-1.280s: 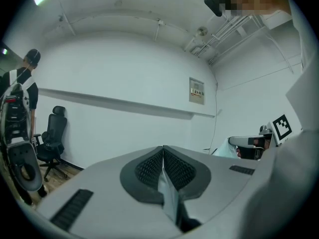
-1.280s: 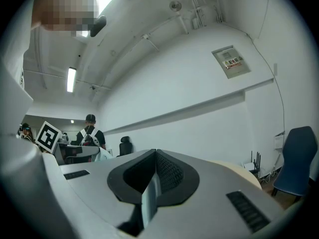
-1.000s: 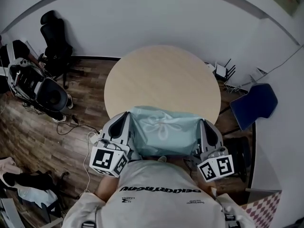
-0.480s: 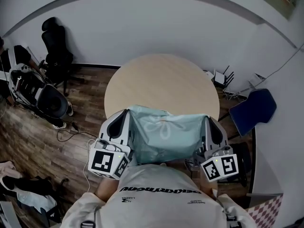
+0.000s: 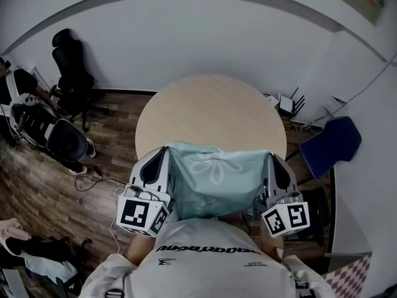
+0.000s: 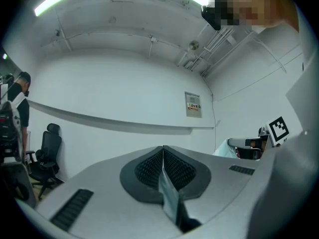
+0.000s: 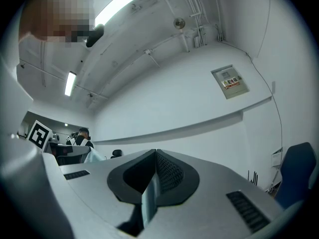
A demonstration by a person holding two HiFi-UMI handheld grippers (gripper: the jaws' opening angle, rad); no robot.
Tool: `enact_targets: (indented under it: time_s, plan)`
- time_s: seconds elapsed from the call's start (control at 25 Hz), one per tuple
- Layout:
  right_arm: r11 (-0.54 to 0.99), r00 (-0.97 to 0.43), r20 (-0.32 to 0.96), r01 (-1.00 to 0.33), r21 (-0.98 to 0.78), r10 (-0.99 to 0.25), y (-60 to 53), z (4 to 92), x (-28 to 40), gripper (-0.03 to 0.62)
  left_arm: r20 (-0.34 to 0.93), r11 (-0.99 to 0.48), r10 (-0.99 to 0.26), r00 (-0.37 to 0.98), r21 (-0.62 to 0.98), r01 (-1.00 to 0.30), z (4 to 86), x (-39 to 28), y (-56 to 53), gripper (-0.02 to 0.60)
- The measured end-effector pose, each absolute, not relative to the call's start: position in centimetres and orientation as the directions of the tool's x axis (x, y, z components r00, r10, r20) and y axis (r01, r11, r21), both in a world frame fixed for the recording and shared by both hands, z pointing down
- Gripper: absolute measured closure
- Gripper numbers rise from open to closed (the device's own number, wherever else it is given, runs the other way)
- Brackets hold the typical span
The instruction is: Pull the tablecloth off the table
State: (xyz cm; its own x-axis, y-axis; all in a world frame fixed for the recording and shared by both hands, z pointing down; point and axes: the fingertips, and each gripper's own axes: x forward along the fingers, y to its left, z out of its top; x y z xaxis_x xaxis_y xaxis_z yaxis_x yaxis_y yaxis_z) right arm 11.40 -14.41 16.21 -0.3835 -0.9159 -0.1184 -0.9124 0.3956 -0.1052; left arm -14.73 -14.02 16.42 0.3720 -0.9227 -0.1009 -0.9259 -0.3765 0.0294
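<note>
A pale teal tablecloth (image 5: 217, 179) with a flower print hangs stretched between my two grippers at the near edge of the round beige table (image 5: 211, 110). It covers only a narrow strip of the near tabletop; the rest is bare. My left gripper (image 5: 162, 151) is shut on the tablecloth's left edge, and a thin fold of tablecloth (image 6: 169, 193) shows pinched between its pads. My right gripper (image 5: 270, 159) is shut on the right edge, with a fold of tablecloth (image 7: 148, 198) clamped in its jaws. Both grippers point about level, toward the far wall.
A black office chair (image 5: 73, 61) and a second dark chair (image 5: 59, 132) stand at the left on the wood floor. A blue chair (image 5: 329, 144) stands at the right, with a router (image 5: 286, 101) by the wall. Cables (image 5: 102, 172) lie left of the table.
Both grippers have risen a little with the tablecloth held between them. The table sits lower in the head view than a second ago.
</note>
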Motion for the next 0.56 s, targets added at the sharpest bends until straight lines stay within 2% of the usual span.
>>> enact_targets:
  time_s: [0.56]
  plan:
    - [0.391, -0.38, -0.102, -0.911, -0.132, -0.92, -18.4, 17.6, 13.5, 0.559, -0.093, -0.366, -0.928, 0.362, 0.032, -0.93, 16.8, -12.7, -17.6, 0.568]
